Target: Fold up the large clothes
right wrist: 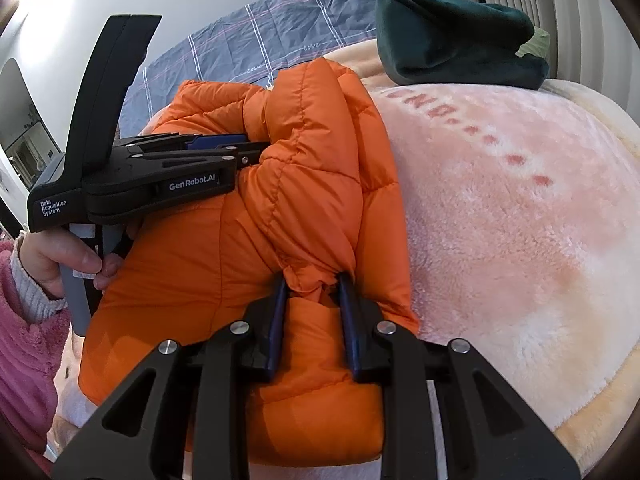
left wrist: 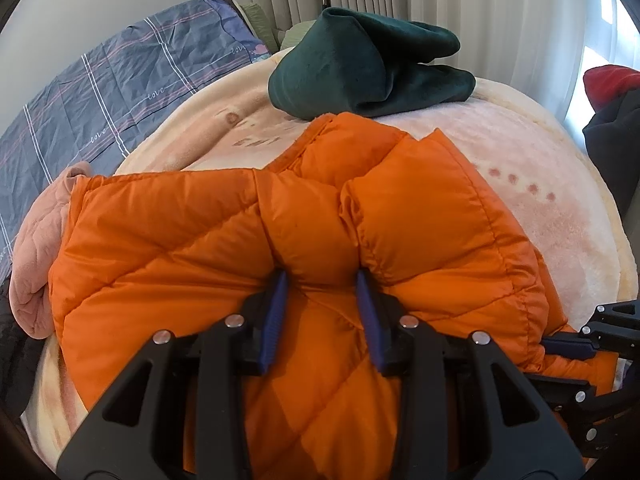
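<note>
**Both grippers pinching orange puffer jacket on bed**

I have the left gripper (left wrist: 322, 280) closed on a bunched ridge of the orange jacket (left wrist: 192, 232). The blue fingers (left wrist: 276, 320) press the padding from both sides, and fabric bulges out at 12 o'clock from the tips.

The right gripper (right wrist: 314, 284) is also clamped on the jacket (right wrist: 312, 168). Its fingers (right wrist: 278, 328) squeeze a gathered, wrinkled knot of fabric at the jacket's edge.

In the right wrist view the left gripper (right wrist: 256, 152) sits at 10 o'clock, nose buried in the jacket, and a hand (right wrist: 60, 256) with a pink fleece sleeve (right wrist: 24, 344) holds its grey handle. In the left wrist view the right gripper (left wrist: 560, 346) shows at 4 o'clock, at the jacket's right edge.

The jacket lies partly folded on a pale pink plush blanket (left wrist: 540, 184) covering the bed, quilted side up.

Other items:
- dark green garment (left wrist: 360, 68) at 12 o'clock beyond the jacket, apart from it
- peach-pink cloth (left wrist: 36, 248) at 9 o'clock, touching the jacket's left edge
- grey-blue checked duvet (left wrist: 120, 80) at 10 o'clock
- curtains (left wrist: 480, 12) behind the bed
</note>
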{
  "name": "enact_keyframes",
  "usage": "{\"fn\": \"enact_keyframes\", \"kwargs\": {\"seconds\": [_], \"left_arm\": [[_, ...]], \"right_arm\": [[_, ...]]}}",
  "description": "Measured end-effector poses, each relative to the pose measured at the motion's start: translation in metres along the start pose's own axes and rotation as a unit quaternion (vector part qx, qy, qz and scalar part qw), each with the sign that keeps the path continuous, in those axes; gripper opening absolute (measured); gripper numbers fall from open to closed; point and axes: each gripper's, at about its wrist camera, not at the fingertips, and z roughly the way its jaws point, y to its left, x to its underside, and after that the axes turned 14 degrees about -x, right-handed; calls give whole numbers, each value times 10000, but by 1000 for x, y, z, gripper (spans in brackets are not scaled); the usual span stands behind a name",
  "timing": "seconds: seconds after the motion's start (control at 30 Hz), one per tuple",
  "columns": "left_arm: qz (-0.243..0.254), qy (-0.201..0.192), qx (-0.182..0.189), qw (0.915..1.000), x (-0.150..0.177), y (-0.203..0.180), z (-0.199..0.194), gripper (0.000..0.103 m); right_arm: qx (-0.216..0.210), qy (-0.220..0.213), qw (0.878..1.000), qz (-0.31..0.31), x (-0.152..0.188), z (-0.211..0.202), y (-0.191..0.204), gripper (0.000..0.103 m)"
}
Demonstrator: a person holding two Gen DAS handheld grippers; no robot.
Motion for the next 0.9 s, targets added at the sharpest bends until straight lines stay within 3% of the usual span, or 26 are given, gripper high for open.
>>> {"fn": "enact_keyframes", "kwargs": {"seconds": [0.13, 0.4, 0.53, 0.63, 0.7, 0.83, 0.9], "left_arm": [[113, -3, -104, 9999, -3, -3, -3, 37], [624, -176, -757, 9950, -10, -21, -18, 43], [721, -708, -1039, 9894, -19, -27, -43, 45], [697, -998, -622, 9906, -34, -32, -60, 47], [718, -848, -328, 9933, -48, -34, -50, 48], [493, 114, 96, 9987, -54, -24, 15, 57], [136, 323, 356, 9988, -51, -13, 33, 57]], "right_arm": [[160, -124, 9997, -110, 3, -2, 4, 26], [238, -282, 9991, -218, 7, -4, 5, 29], [223, -319, 9990, -224, 7, -5, 4, 30], [232, -284, 9990, -274, 7, -3, 5, 30], [240, -283, 9989, -297, 6, -4, 5, 31], [220, -340, 9988, -279, 6, -5, 3, 31], [217, -321, 9989, -282, 6, -4, 3, 32]]}}
